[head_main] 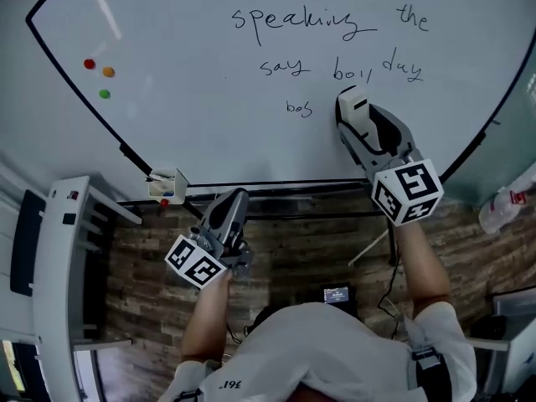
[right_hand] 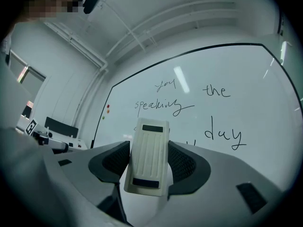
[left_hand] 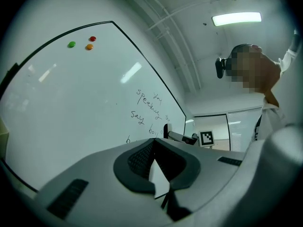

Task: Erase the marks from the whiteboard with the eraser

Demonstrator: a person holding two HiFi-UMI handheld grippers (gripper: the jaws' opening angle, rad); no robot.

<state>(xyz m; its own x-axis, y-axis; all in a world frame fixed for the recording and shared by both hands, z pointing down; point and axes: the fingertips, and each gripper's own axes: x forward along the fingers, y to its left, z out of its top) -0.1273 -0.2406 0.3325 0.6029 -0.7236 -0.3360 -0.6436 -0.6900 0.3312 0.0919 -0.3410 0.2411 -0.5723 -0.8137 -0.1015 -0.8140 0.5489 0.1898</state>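
Left tongs (left_hand: pixel 154 140) closed, empty, whiteboard (left_hand: pixel 71 117) beyond, handwritten marks (left_hand: pixel 147 103)

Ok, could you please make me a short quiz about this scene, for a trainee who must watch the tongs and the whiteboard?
1. True or false: the right tongs are shut on the eraser.
2. How many coloured magnets sit on the whiteboard? A: two. B: three. C: five.
3. Fill in the missing word: the tongs that hold nothing are on the ____ side.

Key
1. True.
2. B: one red, one orange, one green.
3. Left: the left tongs are shut, with nothing between them.
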